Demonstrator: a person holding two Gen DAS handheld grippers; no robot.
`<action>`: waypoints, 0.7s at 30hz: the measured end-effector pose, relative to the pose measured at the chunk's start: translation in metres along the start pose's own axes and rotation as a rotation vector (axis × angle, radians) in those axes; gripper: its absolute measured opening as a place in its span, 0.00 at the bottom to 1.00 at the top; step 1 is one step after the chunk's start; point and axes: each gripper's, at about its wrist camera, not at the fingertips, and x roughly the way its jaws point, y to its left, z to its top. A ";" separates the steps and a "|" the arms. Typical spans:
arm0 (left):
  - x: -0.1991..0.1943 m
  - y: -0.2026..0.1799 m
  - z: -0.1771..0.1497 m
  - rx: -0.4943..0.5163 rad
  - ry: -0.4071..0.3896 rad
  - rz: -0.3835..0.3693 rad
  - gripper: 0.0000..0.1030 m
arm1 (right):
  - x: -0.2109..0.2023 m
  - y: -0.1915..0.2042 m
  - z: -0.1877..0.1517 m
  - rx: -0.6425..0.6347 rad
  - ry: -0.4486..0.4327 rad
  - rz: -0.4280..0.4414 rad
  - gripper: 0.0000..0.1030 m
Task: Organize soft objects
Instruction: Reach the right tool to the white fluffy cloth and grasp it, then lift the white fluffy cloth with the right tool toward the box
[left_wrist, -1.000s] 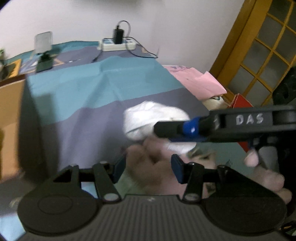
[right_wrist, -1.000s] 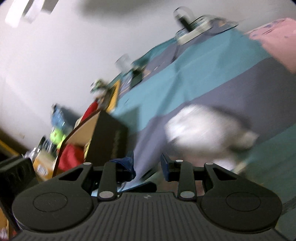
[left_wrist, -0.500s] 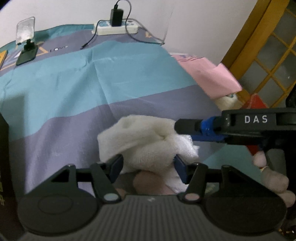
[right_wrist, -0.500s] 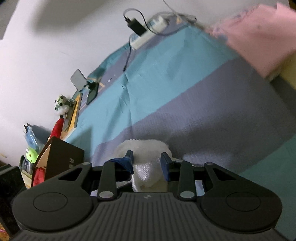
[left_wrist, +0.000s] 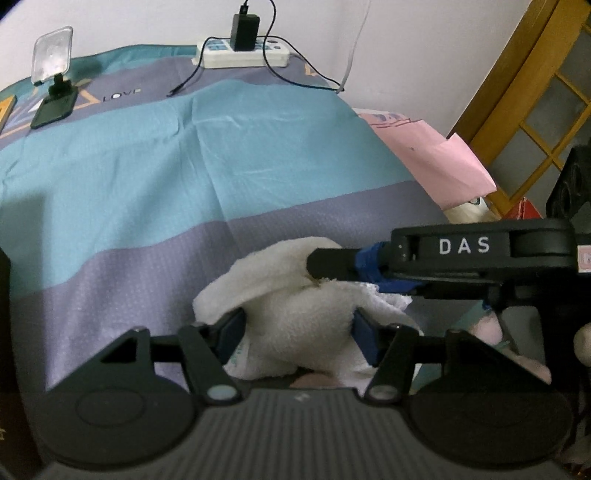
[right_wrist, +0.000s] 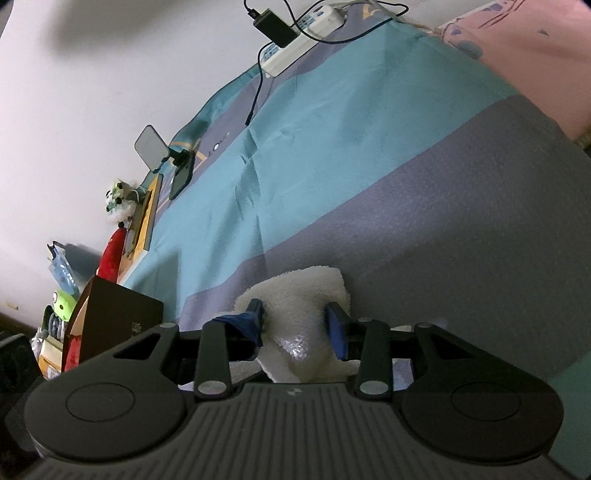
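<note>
A crumpled white towel (left_wrist: 295, 306) lies low in the middle of both views, on the purple band of a teal-and-purple striped bedsheet (left_wrist: 207, 162). The left gripper (left_wrist: 299, 332) straddles it, jaws opening, the towel bulging between its blue pads; whether they still press the cloth is not clear. The right gripper (right_wrist: 295, 321) also has the towel (right_wrist: 306, 295) between its fingers, jaws opening, with a gap showing beside the right pad. At the lower left of the right wrist view an open dark box (right_wrist: 110, 325) stands by the bed; something red shows inside it, too hidden to name. A power strip (left_wrist: 242, 55) sits at the top.
</note>
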 end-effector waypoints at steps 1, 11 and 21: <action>-0.001 0.000 0.000 0.001 -0.001 -0.001 0.60 | -0.001 0.001 -0.001 -0.003 0.001 0.002 0.22; -0.018 -0.004 -0.005 0.021 -0.028 -0.015 0.59 | -0.014 0.029 -0.018 -0.119 -0.009 -0.006 0.22; -0.059 -0.005 -0.017 0.030 -0.121 -0.040 0.59 | -0.035 0.061 -0.032 -0.182 -0.058 0.047 0.21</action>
